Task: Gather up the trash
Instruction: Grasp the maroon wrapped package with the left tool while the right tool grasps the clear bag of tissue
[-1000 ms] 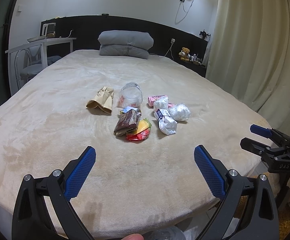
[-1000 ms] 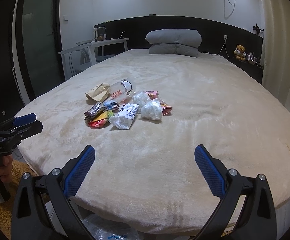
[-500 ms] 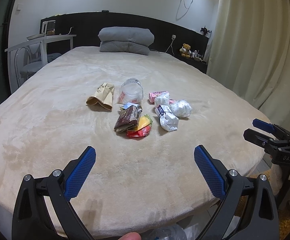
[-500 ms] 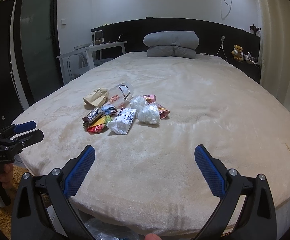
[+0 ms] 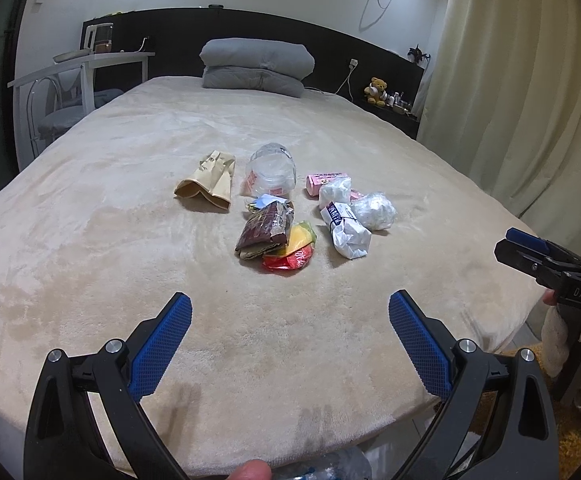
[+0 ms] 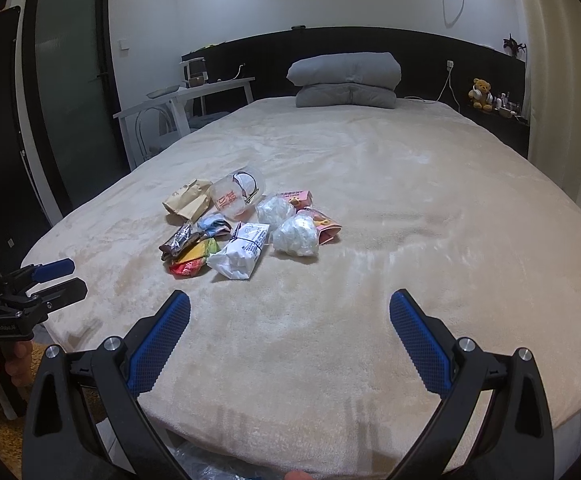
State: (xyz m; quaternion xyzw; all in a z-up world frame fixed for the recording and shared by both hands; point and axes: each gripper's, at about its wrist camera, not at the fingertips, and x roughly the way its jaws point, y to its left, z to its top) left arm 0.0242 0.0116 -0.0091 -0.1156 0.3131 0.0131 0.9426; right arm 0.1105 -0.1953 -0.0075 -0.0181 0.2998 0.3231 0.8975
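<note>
A heap of trash lies mid-bed: a brown paper bag (image 5: 208, 178) (image 6: 186, 200), a clear plastic cup (image 5: 269, 176) (image 6: 237, 196), a brown wrapper (image 5: 265, 230) (image 6: 178, 242), a red and yellow packet (image 5: 292, 252) (image 6: 192, 260), a white wrapper (image 5: 346, 232) (image 6: 242, 252), crumpled plastic (image 5: 374, 210) (image 6: 296, 236) and a pink box (image 5: 324, 182) (image 6: 294, 198). My left gripper (image 5: 290, 344) is open near the bed's front edge, well short of the heap. My right gripper (image 6: 290, 344) is open too, with nothing between its fingers. Each gripper also shows in the other's view: the right gripper (image 5: 530, 252), the left gripper (image 6: 56, 280).
The beige bed (image 5: 130, 240) fills both views, with a folded grey quilt (image 5: 256, 66) at the head. A white desk and chair (image 6: 178, 112) stand to the left, a curtain (image 5: 522, 100) to the right. A clear plastic bag (image 6: 210, 464) lies below the bed's front edge.
Both cameras have tilted slightly, so the heap sits a little higher or lower in view; the grippers stay open and nothing on the bed has moved.
</note>
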